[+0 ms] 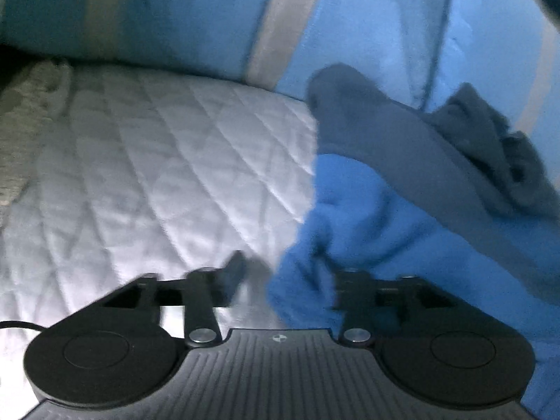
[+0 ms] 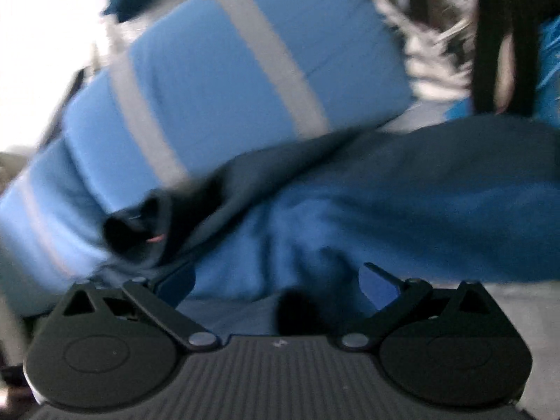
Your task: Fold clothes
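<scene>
Fabric fills the lower right of the left wrist view: a bright blue garment point(image 1: 367, 217) bunched on a white quilted bed cover point(image 1: 157, 161), with a darker grey-blue band point(image 1: 402, 147) running diagonally across it. Behind, along the upper frame, lies a light blue striped cushion point(image 1: 210, 24). The left gripper point(image 1: 283, 273) stands part open; a corner of the blue cloth sits against its right-hand finger, the left finger clear over the quilt, so nothing looks pinched. In the right wrist view the same garment point(image 2: 350, 217) spreads across the middle, and the right gripper point(image 2: 280, 280) is spread wide and empty just above it.

Risk as I judge it: the picture is smeared, suggesting quick movement, and a closing bite could catch several bunched layers or the quilt beneath, dragging the heap instead of lifting one edge.
</scene>
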`<control>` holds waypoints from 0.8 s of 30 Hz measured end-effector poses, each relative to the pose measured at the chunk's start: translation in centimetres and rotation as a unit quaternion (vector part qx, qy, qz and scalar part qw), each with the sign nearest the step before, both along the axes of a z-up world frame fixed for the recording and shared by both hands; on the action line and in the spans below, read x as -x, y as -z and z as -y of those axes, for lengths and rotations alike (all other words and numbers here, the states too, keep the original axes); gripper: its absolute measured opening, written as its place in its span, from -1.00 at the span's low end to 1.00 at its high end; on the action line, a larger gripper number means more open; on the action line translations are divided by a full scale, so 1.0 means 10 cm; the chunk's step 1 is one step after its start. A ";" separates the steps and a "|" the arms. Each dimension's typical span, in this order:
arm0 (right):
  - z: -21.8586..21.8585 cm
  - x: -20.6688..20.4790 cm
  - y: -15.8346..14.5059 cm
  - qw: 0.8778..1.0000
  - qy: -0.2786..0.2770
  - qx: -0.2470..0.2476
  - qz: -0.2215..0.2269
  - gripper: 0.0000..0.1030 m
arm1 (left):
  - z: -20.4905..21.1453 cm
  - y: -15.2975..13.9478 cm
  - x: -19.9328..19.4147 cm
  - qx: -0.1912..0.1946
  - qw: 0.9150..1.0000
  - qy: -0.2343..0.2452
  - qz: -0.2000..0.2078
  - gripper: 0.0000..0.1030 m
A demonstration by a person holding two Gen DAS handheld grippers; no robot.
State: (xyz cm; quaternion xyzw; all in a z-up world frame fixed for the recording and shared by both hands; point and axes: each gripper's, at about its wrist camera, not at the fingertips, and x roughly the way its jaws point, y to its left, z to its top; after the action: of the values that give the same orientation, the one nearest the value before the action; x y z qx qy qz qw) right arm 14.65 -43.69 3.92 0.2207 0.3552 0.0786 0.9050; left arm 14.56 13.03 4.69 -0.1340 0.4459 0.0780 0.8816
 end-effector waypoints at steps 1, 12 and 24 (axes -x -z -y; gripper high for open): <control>0.05 -0.01 0.01 1.000 0.016 0.010 -0.003 1.00 | 0.01 -0.03 0.02 -0.006 1.000 -0.005 0.002 0.11; 0.13 0.02 0.08 0.999 0.026 0.034 -0.018 1.00 | 0.11 -0.48 0.20 -0.081 0.991 -0.046 0.092 0.17; 0.14 0.02 0.11 0.998 0.030 0.053 -0.027 1.00 | 0.27 -0.43 0.25 -0.078 0.995 -0.006 0.056 0.18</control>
State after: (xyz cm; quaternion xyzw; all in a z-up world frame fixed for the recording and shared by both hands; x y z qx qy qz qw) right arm 14.43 -45.08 2.83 0.1845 0.3769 0.0266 0.9073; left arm 12.10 10.36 8.96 -0.0718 0.3879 0.1097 0.9123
